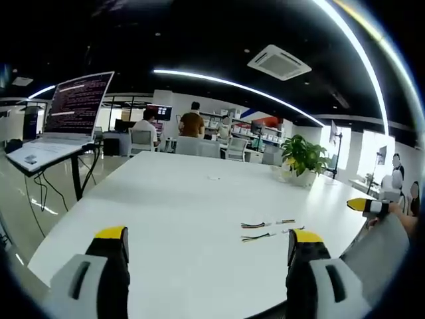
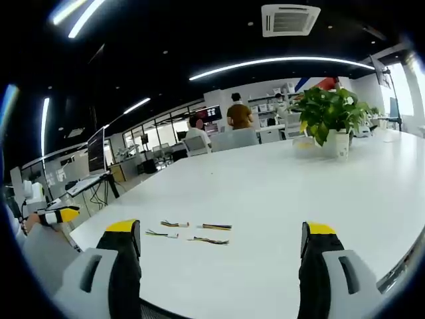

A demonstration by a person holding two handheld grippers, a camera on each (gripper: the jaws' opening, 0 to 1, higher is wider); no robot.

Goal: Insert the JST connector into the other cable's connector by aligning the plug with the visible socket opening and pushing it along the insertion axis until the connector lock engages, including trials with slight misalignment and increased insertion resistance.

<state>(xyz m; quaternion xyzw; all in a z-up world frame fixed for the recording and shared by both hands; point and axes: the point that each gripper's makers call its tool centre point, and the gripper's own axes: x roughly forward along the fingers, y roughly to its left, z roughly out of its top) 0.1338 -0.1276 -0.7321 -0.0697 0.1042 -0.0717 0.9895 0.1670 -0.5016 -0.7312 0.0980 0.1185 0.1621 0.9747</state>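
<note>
A wide white counter (image 1: 179, 199) runs through a bright open office, seen from two hand-held tools hovering above its near edge. In the left gripper view, the left tool (image 1: 209, 249) rises from the bottom of the frame with its yellow-tipped jaws spread wide and nothing between them. The short JST cables (image 1: 269, 229) lie loose on the counter at lower right of centre, their small connectors too tiny to read. In the right gripper view, the right tool (image 2: 222, 242) is likewise spread and empty, and the same cables (image 2: 189, 231) lie just above the gap between its jaws, at lower left of centre. A potted plant (image 2: 325, 119) stands at the upper right of that view, and a laptop (image 1: 70, 113) on a stand sits at the upper left of the left view. The step in hand looks like the pickup: each tool should probably pinch one cable close behind its connector, so plug and socket stay stiff and can be lined up squarely before pushing.
</note>
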